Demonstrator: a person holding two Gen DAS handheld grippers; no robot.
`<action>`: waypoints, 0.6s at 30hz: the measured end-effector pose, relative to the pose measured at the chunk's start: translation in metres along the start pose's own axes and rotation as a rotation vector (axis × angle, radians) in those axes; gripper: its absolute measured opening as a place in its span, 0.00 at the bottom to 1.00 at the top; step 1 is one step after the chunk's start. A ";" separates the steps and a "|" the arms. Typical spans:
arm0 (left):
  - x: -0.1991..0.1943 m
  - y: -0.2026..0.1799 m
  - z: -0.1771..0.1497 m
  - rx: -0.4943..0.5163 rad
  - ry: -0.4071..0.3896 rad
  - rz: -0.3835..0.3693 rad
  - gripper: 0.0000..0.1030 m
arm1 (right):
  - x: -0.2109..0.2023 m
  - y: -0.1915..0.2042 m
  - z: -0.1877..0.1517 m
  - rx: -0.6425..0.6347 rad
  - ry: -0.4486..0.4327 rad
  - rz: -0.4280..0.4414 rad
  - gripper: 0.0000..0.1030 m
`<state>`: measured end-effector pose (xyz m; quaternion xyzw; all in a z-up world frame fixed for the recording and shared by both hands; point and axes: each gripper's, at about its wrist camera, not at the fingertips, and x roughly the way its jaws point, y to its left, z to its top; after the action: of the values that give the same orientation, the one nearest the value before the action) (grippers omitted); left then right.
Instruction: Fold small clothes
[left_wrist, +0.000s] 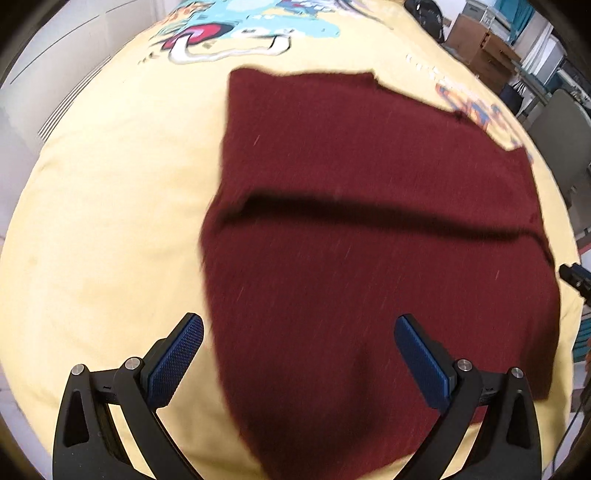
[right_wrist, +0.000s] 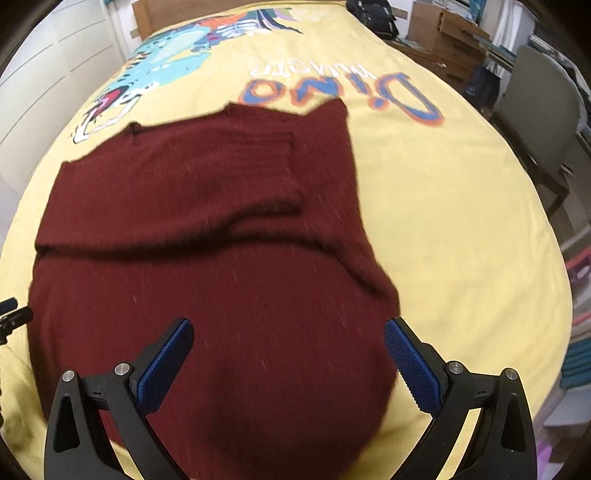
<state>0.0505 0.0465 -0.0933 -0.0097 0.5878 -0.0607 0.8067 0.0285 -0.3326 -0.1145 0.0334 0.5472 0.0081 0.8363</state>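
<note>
Lying flat on a yellow bed cover (left_wrist: 110, 206) is a dark red sweater (left_wrist: 369, 240). It fills the middle of both views. A dark fold line runs across it from side to side, so one part sits on top of another. In the right wrist view, a folded sleeve lies over the upper part of the sweater (right_wrist: 221, 229).

The left gripper (left_wrist: 299, 354) hangs above the near part of the sweater. Its jaws are spread wide, with nothing between them. One blue pad is over the yellow cover and the other is over the red cloth. The right gripper (right_wrist: 288, 358) also hangs above the near part of the sweater, and its jaws are spread wide too, holding nothing. I cannot tell if either one touches the cloth.

The bed cover (right_wrist: 461, 221) has a blue dinosaur picture (right_wrist: 166, 62) and big blue and orange letters (right_wrist: 343, 92) on it. Past the bed are brown boxes (right_wrist: 447, 33) and a grey chair (right_wrist: 543, 99). A black bag (right_wrist: 373, 14) sits at the far edge.
</note>
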 end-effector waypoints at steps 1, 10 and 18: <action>-0.001 0.001 -0.008 0.002 0.010 0.009 0.99 | 0.000 -0.003 -0.008 0.005 0.012 -0.008 1.00; 0.002 0.009 -0.057 -0.055 0.075 0.018 0.99 | 0.003 -0.013 -0.064 0.028 0.098 -0.036 1.00; 0.013 -0.001 -0.085 -0.027 0.130 0.025 0.99 | 0.008 -0.017 -0.089 0.055 0.167 -0.004 1.00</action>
<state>-0.0267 0.0485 -0.1315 -0.0095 0.6398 -0.0431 0.7673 -0.0503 -0.3448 -0.1589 0.0545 0.6151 -0.0060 0.7865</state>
